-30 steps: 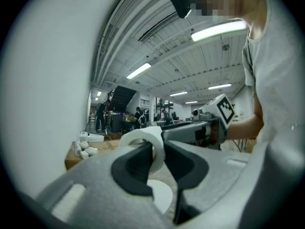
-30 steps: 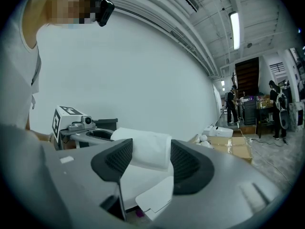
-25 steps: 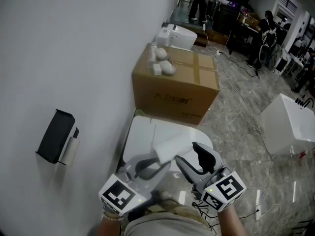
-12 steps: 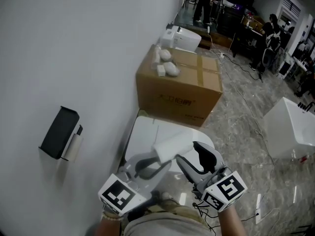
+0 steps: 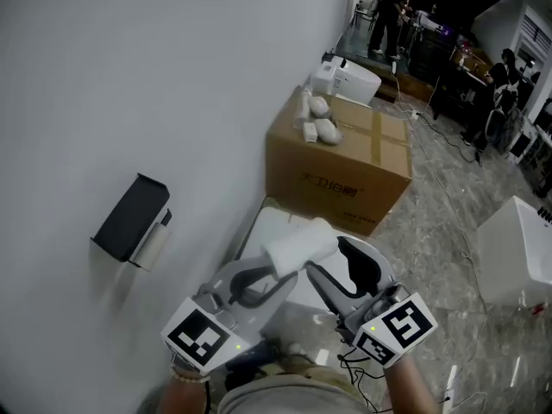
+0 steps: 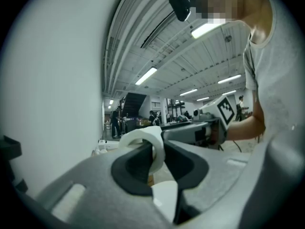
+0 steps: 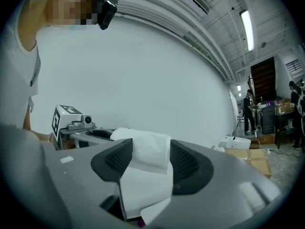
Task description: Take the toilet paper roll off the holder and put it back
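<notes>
White toilet paper roll (image 5: 297, 247) pinched by left hand-held gripper (image 5: 266, 279) and right hand-held gripper (image 5: 330, 266), probably to steady it for rehanging on the holder (image 5: 129, 221).

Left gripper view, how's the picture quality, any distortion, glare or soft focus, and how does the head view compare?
Left gripper view: strong fisheye bend with dark corners, ceiling lights blown out, near jaws soft, toilet paper roll fairly sharp. Head view: milder bend, even light on the white wall, dim hall beyond.
</notes>
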The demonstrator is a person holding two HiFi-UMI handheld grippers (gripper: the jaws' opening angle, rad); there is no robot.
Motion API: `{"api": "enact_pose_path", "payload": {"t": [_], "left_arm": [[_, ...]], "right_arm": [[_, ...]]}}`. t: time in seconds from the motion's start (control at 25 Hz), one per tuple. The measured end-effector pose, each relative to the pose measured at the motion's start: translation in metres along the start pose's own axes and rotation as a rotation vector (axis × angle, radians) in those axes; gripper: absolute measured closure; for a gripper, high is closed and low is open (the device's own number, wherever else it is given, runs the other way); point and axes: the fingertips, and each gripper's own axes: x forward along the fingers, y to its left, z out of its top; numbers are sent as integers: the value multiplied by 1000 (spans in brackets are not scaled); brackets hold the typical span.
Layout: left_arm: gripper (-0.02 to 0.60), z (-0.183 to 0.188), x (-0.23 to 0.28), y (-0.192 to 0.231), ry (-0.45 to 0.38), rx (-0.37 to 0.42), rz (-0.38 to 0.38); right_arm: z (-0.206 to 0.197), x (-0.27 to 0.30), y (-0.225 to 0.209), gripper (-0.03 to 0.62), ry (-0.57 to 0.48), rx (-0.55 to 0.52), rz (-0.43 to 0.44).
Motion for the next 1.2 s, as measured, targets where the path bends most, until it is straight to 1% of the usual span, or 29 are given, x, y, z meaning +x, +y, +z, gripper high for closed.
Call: {"api": "enact_pose_path", "payload": {"t": [0.2, 0.4, 0.52, 0.68, 0.8, 0.96, 1.08, 1.2], "left_arm": [[514, 11, -24, 22, 3, 23, 108], [514, 32, -70, 54, 5, 40, 234], [514, 36, -95, 74, 10, 60, 311], [514, 37, -108, 86, 9, 131, 391], [514, 48, -132, 98, 5, 166, 444], [514, 61, -167, 108, 14, 160, 530], [514, 56, -186, 121, 32, 153, 589], [512, 49, -201, 132, 48, 137, 642]], "right_arm": [[15, 31, 17, 349, -28, -17, 103], [42, 75, 53, 349, -56, -36, 212], [50, 102, 73, 349, -80, -51, 277], [51, 119, 85, 349, -101, -72, 369], [62, 138, 106, 349, -102, -87, 429], [78, 158, 138, 350, -105, -101, 505], [74, 178, 155, 350, -91, -88, 556], [68, 195, 168, 349, -62, -81, 589]]}}
